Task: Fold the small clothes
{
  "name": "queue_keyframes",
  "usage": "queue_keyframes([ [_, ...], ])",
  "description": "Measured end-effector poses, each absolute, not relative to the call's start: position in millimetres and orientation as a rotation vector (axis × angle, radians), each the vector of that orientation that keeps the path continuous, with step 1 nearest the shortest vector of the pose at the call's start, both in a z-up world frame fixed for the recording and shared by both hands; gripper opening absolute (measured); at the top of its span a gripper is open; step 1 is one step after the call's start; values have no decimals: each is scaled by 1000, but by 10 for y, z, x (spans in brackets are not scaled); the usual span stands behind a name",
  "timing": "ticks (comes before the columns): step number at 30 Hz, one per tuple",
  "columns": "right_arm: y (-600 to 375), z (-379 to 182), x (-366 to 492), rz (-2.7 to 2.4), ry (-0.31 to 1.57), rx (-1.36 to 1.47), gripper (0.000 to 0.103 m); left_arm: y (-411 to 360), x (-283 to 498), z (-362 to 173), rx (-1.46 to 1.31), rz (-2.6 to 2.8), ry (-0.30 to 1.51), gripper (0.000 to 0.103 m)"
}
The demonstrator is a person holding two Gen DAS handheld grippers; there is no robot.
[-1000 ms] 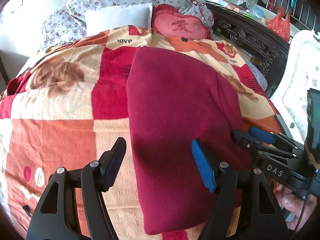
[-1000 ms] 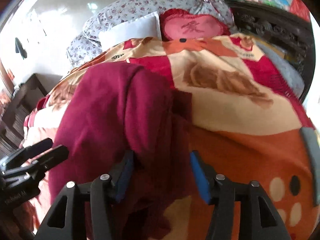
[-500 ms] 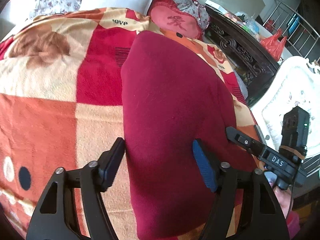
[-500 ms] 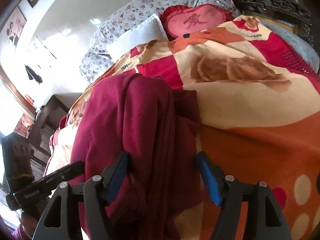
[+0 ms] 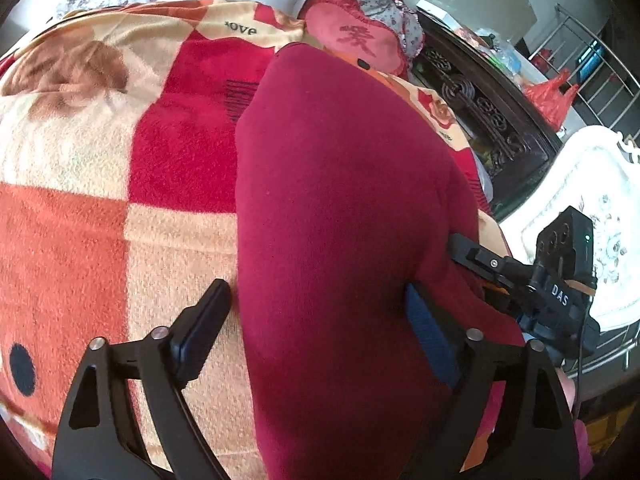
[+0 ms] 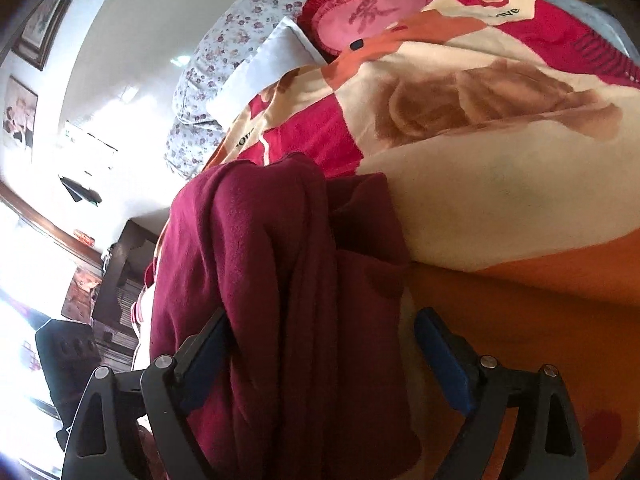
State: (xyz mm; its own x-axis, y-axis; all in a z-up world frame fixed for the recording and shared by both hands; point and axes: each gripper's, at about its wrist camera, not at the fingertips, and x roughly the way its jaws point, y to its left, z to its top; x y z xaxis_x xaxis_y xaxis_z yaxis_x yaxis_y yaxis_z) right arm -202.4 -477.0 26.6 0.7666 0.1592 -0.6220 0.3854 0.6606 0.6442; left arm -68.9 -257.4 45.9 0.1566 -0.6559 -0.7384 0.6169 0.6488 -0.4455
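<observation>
The red cloth (image 5: 344, 208) lies on the blanket (image 5: 80, 208). Both the left gripper (image 5: 316, 320) and the right gripper (image 6: 320, 340) have fingers spread wide around it.

Your maroon garment (image 5: 344, 208) is soft, matt fleece-like cloth with a fine nap, bunched in thick folds in the right wrist view (image 6: 280, 272). Under it, the patchwork blanket (image 5: 100, 184) looks fuzzy and plush. Your left gripper (image 5: 316, 316) has matt black plastic fingers with small shiny metal pins; one pad (image 5: 430, 336) is ribbed blue rubber. The headboard (image 5: 480, 108) is dark carved wood, slightly glossy.
</observation>
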Motion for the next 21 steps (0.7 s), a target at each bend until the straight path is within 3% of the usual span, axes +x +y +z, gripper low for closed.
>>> queue_keyframes([
  [4, -4688, 292, -1960, -100, 710, 834, 88, -2586, -702, 447, -49, -904, 1088, 89],
  [7, -4530, 408, -1920, -121, 713, 714, 71, -2593, -731, 464, -39, -899, 1077, 86],
  [13, -4338, 700, -2019, -159, 690, 605, 39, -2575, -834, 601, -19, -933, 1042, 53],
  [16, -4247, 855, -2107, -146, 673, 607, 37, -2471, -883, 727, -33, -951, 1046, 47],
  [21, -3923, 1033, -2270, -105, 687, 623, 37, -2071, -1102, 981, -6, -949, 1043, 47],
])
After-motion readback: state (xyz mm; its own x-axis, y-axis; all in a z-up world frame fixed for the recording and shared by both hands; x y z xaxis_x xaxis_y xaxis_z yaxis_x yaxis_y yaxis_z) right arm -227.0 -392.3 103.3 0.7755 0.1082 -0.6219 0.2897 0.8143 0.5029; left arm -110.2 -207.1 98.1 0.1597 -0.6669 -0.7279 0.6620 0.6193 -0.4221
